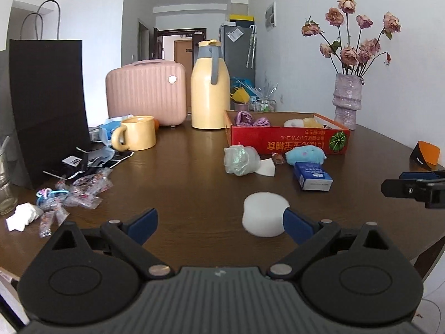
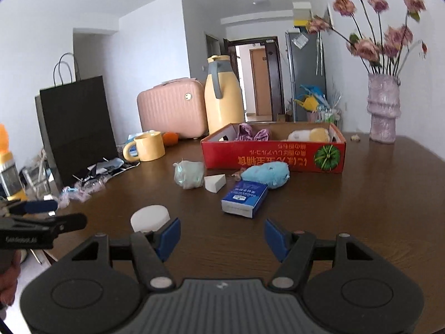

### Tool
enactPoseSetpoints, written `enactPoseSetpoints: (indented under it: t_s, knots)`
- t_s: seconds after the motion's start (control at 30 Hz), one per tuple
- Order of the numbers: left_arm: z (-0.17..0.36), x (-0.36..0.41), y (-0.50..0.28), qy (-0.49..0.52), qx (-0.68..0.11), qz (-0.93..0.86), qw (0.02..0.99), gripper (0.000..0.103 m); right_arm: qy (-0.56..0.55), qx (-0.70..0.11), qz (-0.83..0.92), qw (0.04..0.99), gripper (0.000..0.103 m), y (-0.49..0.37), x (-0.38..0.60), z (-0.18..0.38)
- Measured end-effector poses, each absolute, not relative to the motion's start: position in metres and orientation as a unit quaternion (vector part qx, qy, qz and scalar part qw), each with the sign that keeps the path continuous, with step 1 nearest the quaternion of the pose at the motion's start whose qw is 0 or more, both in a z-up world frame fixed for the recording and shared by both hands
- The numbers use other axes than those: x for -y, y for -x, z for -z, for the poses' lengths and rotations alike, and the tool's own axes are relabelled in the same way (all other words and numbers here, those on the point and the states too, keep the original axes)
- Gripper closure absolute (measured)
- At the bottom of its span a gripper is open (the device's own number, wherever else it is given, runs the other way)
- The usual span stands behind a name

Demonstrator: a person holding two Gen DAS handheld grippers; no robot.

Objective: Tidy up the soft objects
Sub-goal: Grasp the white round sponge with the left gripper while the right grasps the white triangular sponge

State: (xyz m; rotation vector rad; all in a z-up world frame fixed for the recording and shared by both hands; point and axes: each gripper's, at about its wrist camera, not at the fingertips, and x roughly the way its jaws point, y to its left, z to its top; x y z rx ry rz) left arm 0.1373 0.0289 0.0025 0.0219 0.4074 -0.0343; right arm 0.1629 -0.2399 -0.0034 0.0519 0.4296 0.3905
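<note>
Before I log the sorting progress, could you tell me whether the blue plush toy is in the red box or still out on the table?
Out. The blue plush toy lies on the table, just in front of the red box.

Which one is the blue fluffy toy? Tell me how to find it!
Find the red cardboard box with a green pumpkin picture, sitting on the brown table. Right in front of its long side lies the blue fluffy toy, beside a blue tissue pack. It is the only fuzzy, sky-blue lump; the pack is flat and boxy, and the wrapped bundle further left is pale green.
</note>
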Motion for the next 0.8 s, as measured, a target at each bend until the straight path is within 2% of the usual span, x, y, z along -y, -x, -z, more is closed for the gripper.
enactPoseSetpoints:
  t_s: [0.43,0.53,0.63,0.7,0.8]
  knots:
    - [0.029,0.007,-0.19,-0.035,-0.242,0.06,0.968,0.005,-0.023,-0.23,-0.175,0.957,0.037,-0.195,0.238,0.012]
    - [0.036,0.007,-0.211,-0.029,-0.248,0.061,0.966,0.009,-0.018,-0.239,-0.176,0.955,0.037,-0.211,0.235,0.015]
    - [0.042,0.006,-0.229,-0.028,-0.254,0.067,0.964,0.019,-0.013,-0.247,-0.18,0.952,0.037,-0.233,0.225,0.017]
    - [0.045,0.005,-0.241,-0.034,-0.266,0.076,0.96,0.046,-0.003,-0.246,-0.186,0.951,0.037,-0.25,0.216,0.016]
    - [0.044,-0.004,-0.257,-0.017,-0.275,0.082,0.958,0.046,0.007,-0.248,-0.197,0.948,0.038,-0.279,0.199,0.015]
